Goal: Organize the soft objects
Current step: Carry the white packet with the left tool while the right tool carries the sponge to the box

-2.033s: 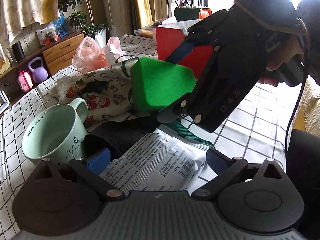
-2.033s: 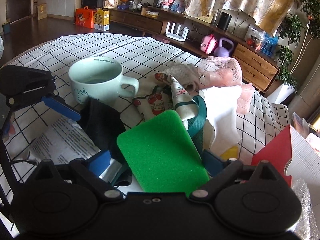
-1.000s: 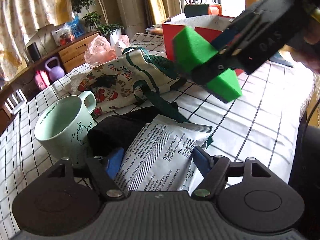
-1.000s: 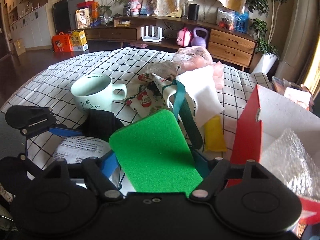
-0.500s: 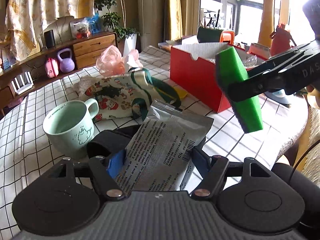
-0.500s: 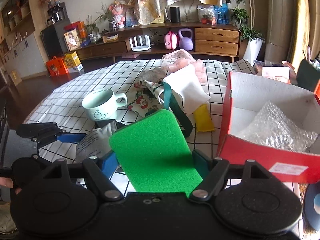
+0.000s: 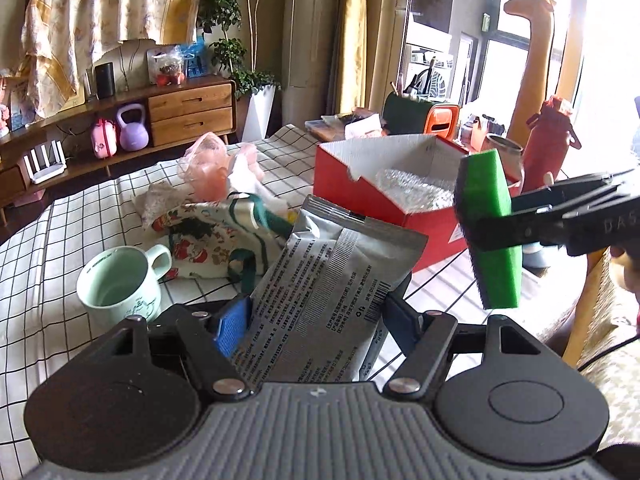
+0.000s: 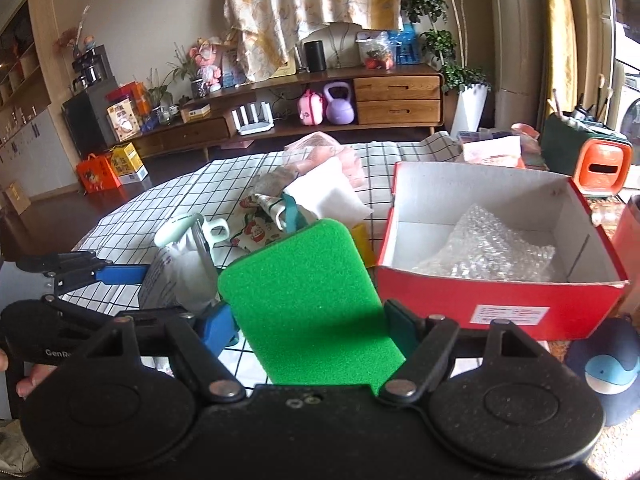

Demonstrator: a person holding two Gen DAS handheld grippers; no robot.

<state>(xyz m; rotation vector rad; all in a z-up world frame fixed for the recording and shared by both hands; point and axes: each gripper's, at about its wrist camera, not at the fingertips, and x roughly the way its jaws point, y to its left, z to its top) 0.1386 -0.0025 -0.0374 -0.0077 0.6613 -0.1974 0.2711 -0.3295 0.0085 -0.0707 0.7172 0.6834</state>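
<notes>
My left gripper point(image 7: 318, 320) is shut on a silver foil pouch point(image 7: 328, 280) with printed text, held up off the checked tablecloth point(image 7: 60, 232). From the right wrist view, the same gripper point(image 8: 100, 276) and pouch point(image 8: 176, 276) show at the left. My right gripper point(image 8: 310, 324) is shut on a green sponge point(image 8: 304, 300), its pads on the two long sides. In the left wrist view the sponge point(image 7: 490, 216) hangs edge-on in front of the near corner of a red box point(image 7: 360, 196). The box point(image 8: 500, 296) is open-topped with bubble wrap point(image 8: 492, 248) inside.
A mint mug point(image 7: 120, 288) stands near the left gripper. Behind it lie a Christmas-print cloth bag point(image 7: 208, 232), a pink net bag point(image 7: 204, 160), a white foam pad point(image 8: 328, 196) and a yellow piece point(image 8: 362, 240). A red bottle point(image 7: 548, 140) and desk organizer point(image 7: 420, 112) stand past the box.
Both grippers have risen. The pouch has come up off the table in the left gripper. The sponge in the right gripper has swung right, over to the red box's front.
</notes>
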